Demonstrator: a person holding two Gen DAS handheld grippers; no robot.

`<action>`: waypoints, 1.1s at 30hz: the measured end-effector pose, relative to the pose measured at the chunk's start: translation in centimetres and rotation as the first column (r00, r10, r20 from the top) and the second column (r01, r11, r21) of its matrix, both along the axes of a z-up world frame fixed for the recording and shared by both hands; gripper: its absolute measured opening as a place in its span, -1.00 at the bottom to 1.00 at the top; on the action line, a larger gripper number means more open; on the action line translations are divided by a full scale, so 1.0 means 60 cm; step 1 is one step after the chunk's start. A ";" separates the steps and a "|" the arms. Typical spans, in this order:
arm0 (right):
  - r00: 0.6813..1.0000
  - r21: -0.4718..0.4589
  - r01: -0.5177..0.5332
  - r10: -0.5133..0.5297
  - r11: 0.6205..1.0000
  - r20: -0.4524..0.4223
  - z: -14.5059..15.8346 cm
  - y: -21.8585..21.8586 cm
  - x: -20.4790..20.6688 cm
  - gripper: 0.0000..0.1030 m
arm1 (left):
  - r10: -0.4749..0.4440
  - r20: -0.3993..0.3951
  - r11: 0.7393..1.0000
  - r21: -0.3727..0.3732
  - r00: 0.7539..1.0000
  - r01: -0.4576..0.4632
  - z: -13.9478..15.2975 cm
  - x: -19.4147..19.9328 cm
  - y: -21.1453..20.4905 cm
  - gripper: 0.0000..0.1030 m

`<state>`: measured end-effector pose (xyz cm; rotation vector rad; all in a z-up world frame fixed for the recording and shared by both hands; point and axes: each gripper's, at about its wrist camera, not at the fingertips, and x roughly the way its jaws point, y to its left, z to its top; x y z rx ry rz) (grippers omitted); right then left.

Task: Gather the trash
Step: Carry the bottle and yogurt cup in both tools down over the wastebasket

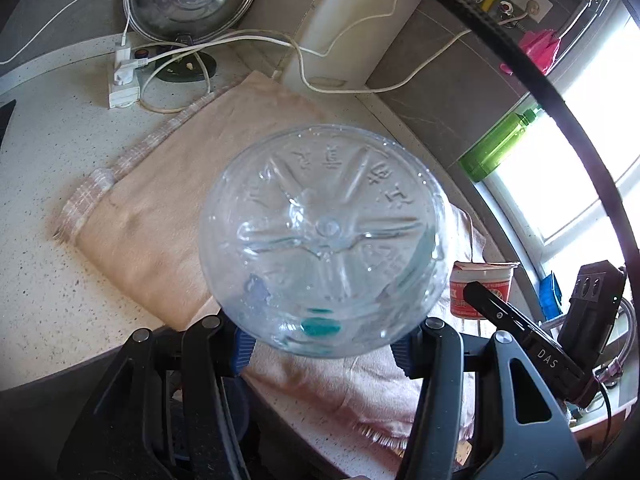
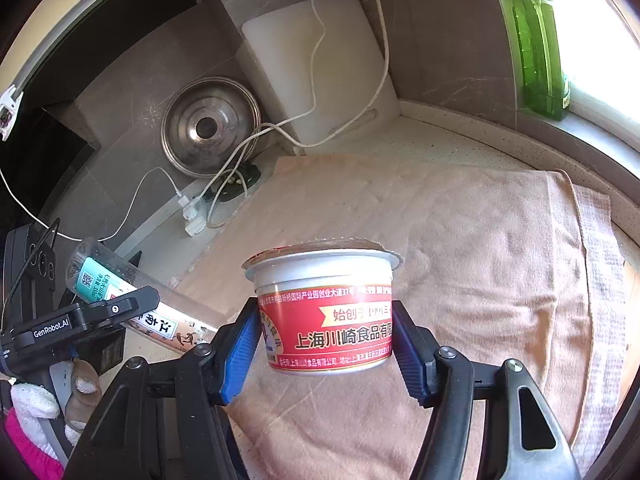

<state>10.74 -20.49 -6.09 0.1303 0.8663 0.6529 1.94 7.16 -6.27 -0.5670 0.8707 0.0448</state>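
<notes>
Through the left wrist camera I saw my left gripper (image 1: 322, 350) clamped on a clear plastic bottle (image 1: 320, 240), its blue pads pressing the sides while the ribbed base faced the lens and filled the middle of the view. The bottle was held above a pink towel (image 1: 160, 208) spread on the speckled tabletop (image 1: 40, 200). At about 3 o'clock from the bottle, the red-and-white cup (image 1: 482, 288) showed behind the black body of the other gripper.

Through the right wrist camera, my right gripper (image 2: 326, 348) was closed on that cup (image 2: 324, 312), one blue pad on each side of its red label, the foil lid on top partly peeled. It was held upright, and I could not tell whether its base touched the towel (image 2: 480, 240). At 9 o'clock, the bottle (image 2: 132, 300) lay slanted in the left gripper's (image 2: 100, 312) grip, label visible.

Farther back, toward 11 o'clock, a steel pot lid (image 2: 210, 126) leaned against the wall beside a white cutting board (image 2: 320, 72), with white cables (image 2: 348, 120) trailing to a power strip (image 2: 194, 216). A green bottle (image 2: 538, 48) stood on the window ledge at 1 o'clock.
</notes>
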 end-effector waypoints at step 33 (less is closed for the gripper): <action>0.993 -0.051 -0.077 0.073 0.996 -0.088 -0.074 0.136 -0.259 0.26 | -0.036 -0.103 0.999 -0.008 0.994 0.035 -0.090 -0.253 0.116 0.08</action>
